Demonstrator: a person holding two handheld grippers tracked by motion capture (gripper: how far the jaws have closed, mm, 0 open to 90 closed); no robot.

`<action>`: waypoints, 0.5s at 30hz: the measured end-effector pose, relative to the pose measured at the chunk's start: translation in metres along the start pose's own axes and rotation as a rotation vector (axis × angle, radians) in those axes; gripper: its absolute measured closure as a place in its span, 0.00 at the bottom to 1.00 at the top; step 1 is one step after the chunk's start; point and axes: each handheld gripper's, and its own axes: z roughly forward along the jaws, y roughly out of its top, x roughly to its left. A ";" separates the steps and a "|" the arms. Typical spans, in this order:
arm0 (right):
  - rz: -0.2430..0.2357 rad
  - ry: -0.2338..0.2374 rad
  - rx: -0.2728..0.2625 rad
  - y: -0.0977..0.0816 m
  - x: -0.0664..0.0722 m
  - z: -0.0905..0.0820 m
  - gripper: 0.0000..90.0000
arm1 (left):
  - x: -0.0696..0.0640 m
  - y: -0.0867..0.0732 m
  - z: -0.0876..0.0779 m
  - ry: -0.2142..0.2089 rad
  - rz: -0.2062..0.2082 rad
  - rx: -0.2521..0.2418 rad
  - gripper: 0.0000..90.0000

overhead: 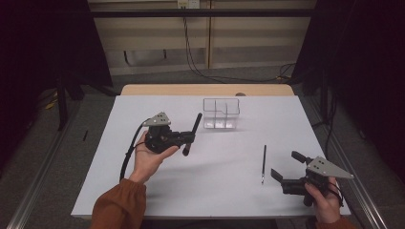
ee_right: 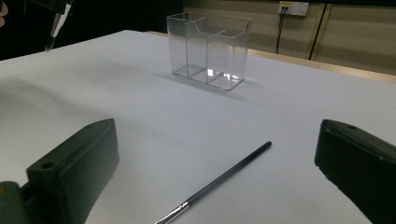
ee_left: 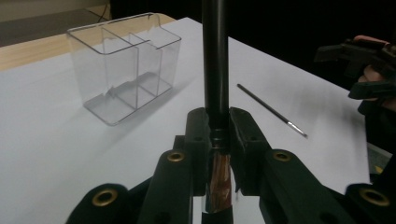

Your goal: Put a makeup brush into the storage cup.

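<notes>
Black, thick-handled brush [overhead: 191, 134] sits clamped in my left gripper [overhead: 184, 139], lifted off the white table [overhead: 157, 191], near the clear plastic three-compartment organizer [overhead: 220, 113], probably bound for it. High view: all compartments empty. Thin black brush [overhead: 263, 163] lies flat beside my right gripper [overhead: 285, 166], jaws apart.

Left gripper view: pads pinch the brush near its coppery ferrule [ee_left: 218, 179], handle upward.

Right gripper view: thin brush between my spread jaws, untouched; organizer beyond, nothing inside.
</notes>
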 end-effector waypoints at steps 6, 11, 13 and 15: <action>-0.005 0.006 0.002 0.000 0.001 0.001 0.00 | -0.008 0.001 0.008 -0.039 0.006 0.025 0.87; -0.004 0.008 0.001 0.000 0.001 0.001 0.00 | -0.012 0.005 0.007 -0.061 0.018 0.052 0.87; -0.005 0.010 0.002 0.000 0.001 0.001 0.00 | -0.014 0.008 0.004 -0.069 0.023 0.052 0.87; -0.005 0.010 0.002 0.000 0.001 0.001 0.00 | -0.016 0.010 0.002 -0.070 0.037 0.068 0.87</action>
